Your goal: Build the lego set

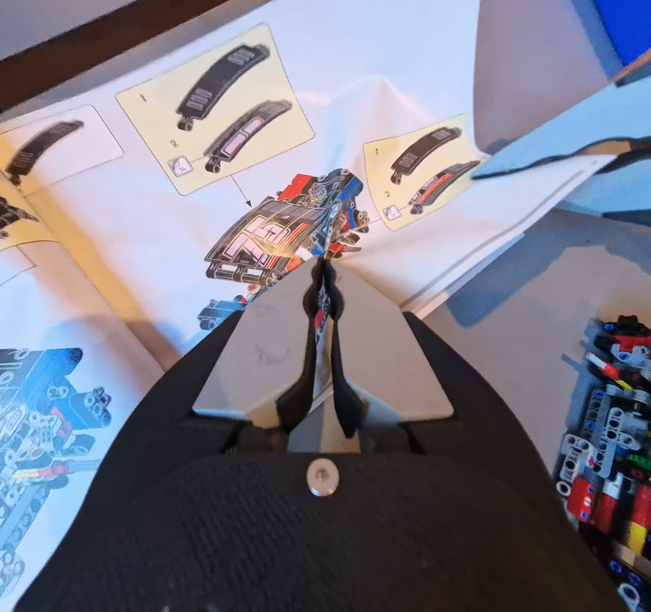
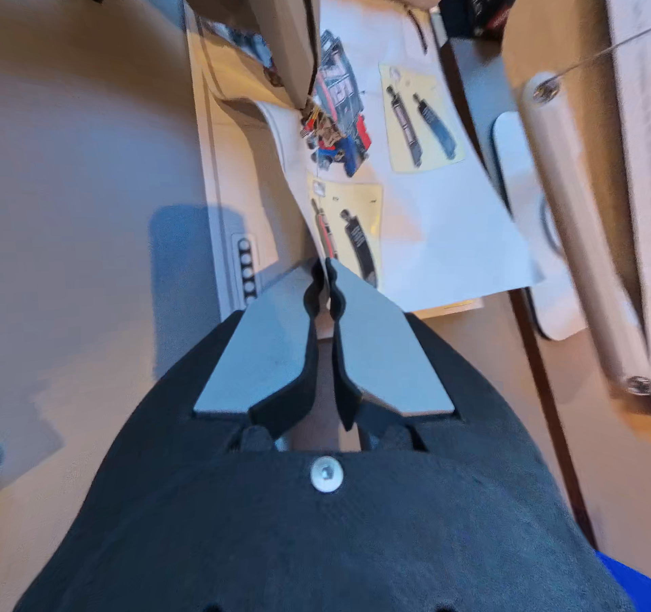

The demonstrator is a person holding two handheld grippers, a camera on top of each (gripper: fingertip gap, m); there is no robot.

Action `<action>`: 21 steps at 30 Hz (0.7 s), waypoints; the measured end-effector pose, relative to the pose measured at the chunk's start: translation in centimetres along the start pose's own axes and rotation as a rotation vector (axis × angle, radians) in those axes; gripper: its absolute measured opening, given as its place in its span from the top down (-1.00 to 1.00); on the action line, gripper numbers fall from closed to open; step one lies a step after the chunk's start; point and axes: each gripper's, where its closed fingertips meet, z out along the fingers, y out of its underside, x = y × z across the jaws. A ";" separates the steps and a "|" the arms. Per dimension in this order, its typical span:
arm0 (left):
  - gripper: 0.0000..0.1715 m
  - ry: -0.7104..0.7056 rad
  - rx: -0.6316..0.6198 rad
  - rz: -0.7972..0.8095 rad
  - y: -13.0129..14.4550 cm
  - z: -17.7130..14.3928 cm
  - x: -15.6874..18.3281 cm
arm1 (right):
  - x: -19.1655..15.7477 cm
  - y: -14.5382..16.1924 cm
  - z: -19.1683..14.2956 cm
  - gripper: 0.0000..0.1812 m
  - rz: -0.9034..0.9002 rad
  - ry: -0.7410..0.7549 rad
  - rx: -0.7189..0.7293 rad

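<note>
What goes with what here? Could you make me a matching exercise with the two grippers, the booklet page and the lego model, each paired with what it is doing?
Things:
A. left gripper
B. right gripper
C. lego model
D. booklet page

States:
1. lies off to the side, touched by neither gripper
2. shut on the paper where it creases, mid-sheet
3. shut on the paper near its outer edge
4. lifted and creased, held at two spots

Pairs: A-2, B-3, C-1, D-4
</note>
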 end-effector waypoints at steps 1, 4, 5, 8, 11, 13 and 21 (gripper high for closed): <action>1.00 0.001 0.029 0.024 -0.4 -0.7 0.2 | 0.6 -0.6 -0.3 1.00 0.011 0.012 -0.001; 0.11 -0.066 0.148 0.173 -2.0 -3.8 1.9 | 3.1 -3.7 -1.8 1.00 0.047 0.064 0.063; 0.04 -0.085 0.179 0.239 -2.4 -4.5 3.1 | 3.5 -5.1 -2.2 1.00 0.058 0.046 0.086; 0.11 -0.191 0.150 0.371 -3.1 -4.8 5.0 | 4.0 -9.7 -2.9 1.00 0.050 0.007 0.149; 0.90 -0.280 0.248 0.389 -5.2 -6.3 4.6 | 4.1 -13.9 -3.3 1.00 0.050 -0.003 0.218; 1.00 -0.329 0.351 0.288 -5.9 -8.8 2.7 | 4.5 -16.1 -4.1 0.99 0.073 0.008 0.277; 1.00 -0.464 0.496 -0.193 1.5 -18.1 -9.7 | -1.2 -8.4 1.4 0.81 0.258 -0.257 0.101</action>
